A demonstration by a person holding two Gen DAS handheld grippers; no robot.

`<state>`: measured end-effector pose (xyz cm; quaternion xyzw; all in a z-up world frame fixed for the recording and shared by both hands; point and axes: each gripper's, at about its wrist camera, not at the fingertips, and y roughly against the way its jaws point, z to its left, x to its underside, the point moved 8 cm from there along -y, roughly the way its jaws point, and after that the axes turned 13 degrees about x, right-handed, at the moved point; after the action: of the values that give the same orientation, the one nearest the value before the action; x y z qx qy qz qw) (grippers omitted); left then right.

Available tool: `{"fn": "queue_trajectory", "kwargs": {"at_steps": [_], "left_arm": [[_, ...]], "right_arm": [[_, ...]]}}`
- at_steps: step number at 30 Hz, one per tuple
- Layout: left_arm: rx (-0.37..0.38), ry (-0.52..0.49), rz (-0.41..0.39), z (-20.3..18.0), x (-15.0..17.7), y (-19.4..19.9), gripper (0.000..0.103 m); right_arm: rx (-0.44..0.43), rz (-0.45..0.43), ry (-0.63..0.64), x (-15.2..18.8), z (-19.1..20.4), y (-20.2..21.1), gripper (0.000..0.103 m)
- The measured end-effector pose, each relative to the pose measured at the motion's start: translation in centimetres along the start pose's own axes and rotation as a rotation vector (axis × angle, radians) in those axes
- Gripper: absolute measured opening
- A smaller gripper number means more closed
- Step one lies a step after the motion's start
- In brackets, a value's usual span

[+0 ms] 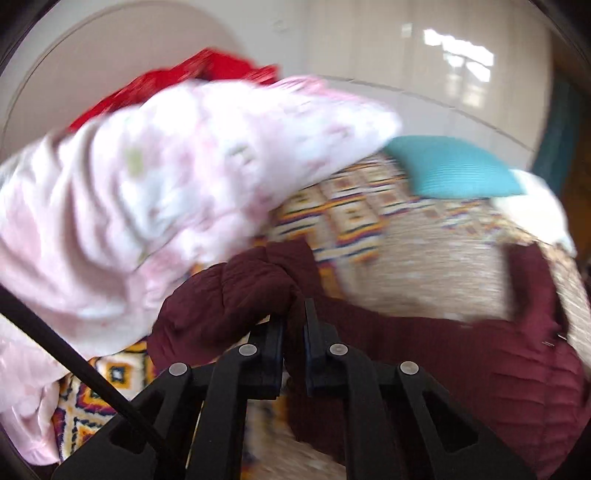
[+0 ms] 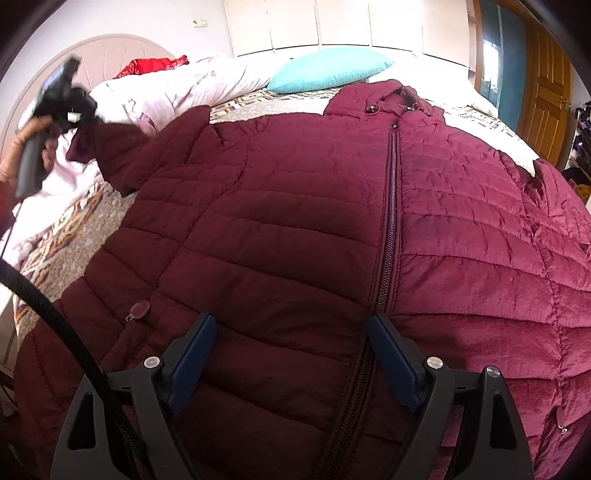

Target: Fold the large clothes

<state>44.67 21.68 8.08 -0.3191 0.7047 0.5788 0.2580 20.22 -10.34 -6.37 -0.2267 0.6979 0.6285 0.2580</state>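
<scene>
A maroon quilted jacket (image 2: pixel 295 206) lies front up on the bed, its zip (image 2: pixel 391 206) closed down the middle. My right gripper (image 2: pixel 291 325) hovers open just over the lower front, one finger on each side of a panel left of the zip. My left gripper (image 1: pixel 293 314) is shut on the jacket's sleeve cuff (image 1: pixel 229 295), whose fabric bunches above the fingers. In the right wrist view a hand holds that left gripper (image 2: pixel 79 116) lifted at the far left, with the sleeve (image 2: pixel 147 147) stretched up to it.
A pink-white duvet (image 1: pixel 147 184) is heaped by the headboard with red cloth (image 1: pixel 207 70) behind it. A teal pillow (image 2: pixel 328 70) lies past the jacket's collar. The patterned bedspread (image 1: pixel 406 240) shows around the jacket. White wardrobes (image 2: pixel 295 22) and a wooden door (image 2: pixel 546 92) stand beyond.
</scene>
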Motion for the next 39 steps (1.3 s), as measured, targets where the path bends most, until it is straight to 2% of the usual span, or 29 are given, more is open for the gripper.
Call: {"fn": "queue_trajectory", "kwargs": {"at_steps": [3, 5, 7, 10, 13, 15, 17, 20, 22, 24, 27, 30, 32, 35, 39], "left_arm": [[0.149, -0.092, -0.017, -8.1, 0.3, 2.7, 0.008], [0.260, -0.145, -0.004, -13.7, 1.8, 4.1, 0.008], [0.362, -0.200, 0.023, -19.0, 4.2, 4.9, 0.008], [0.485, -0.278, 0.084, -25.8, 8.7, 5.5, 0.008], [0.535, -0.357, 0.149, -30.9, 14.0, 4.9, 0.012], [0.513, -0.387, 0.192, -32.6, 16.9, 4.0, 0.023], [0.526, -0.383, 0.263, -33.7, 19.9, 3.4, 0.033], [0.545, -0.347, 0.305, -32.3, 22.7, 4.7, 0.041], [0.519, -0.352, 0.292, -30.8, 23.6, 6.2, 0.047], [0.452, -0.369, 0.238, -28.3, 24.0, 8.5, 0.058], [0.331, -0.368, 0.130, -23.8, 24.3, 11.1, 0.069], [0.175, -0.363, 0.004, -19.2, 25.4, 12.7, 0.072], [0.125, -0.356, -0.032, -17.1, 25.8, 12.7, 0.074], [0.098, -0.324, 0.000, -14.9, 27.3, 10.7, 0.074], [0.140, -0.213, 0.051, -12.4, 29.1, 7.9, 0.074]], "right_arm": [[-0.057, -0.039, -0.084, -0.3, -1.3, 1.5, 0.083], [-0.055, -0.077, -0.163, -0.7, -3.1, 3.1, 0.083], [-0.039, -0.128, -0.250, -0.7, -6.1, 5.7, 0.083], [-0.002, -0.156, -0.310, -0.1, -9.9, 8.4, 0.084], [0.077, -0.156, -0.318, 1.2, -13.1, 9.8, 0.084], [0.109, -0.146, -0.327, 2.1, -14.5, 10.2, 0.084], [0.123, -0.127, -0.348, 3.0, -15.9, 10.5, 0.084], [0.131, -0.106, -0.350, 3.5, -16.8, 10.8, 0.084], [0.123, -0.087, -0.329, 3.2, -16.5, 10.5, 0.084], [0.101, -0.072, -0.312, 2.6, -16.1, 10.0, 0.084], [0.058, -0.049, -0.233, 0.5, -13.6, 8.5, 0.084], [0.050, -0.059, -0.119, -2.5, -10.2, 6.7, 0.084], [0.055, -0.066, -0.042, -4.5, -7.6, 5.2, 0.084], [0.072, -0.074, 0.070, -7.7, -3.5, 2.7, 0.084], [0.154, -0.080, 0.197, -10.8, 0.5, -1.3, 0.084]]}}
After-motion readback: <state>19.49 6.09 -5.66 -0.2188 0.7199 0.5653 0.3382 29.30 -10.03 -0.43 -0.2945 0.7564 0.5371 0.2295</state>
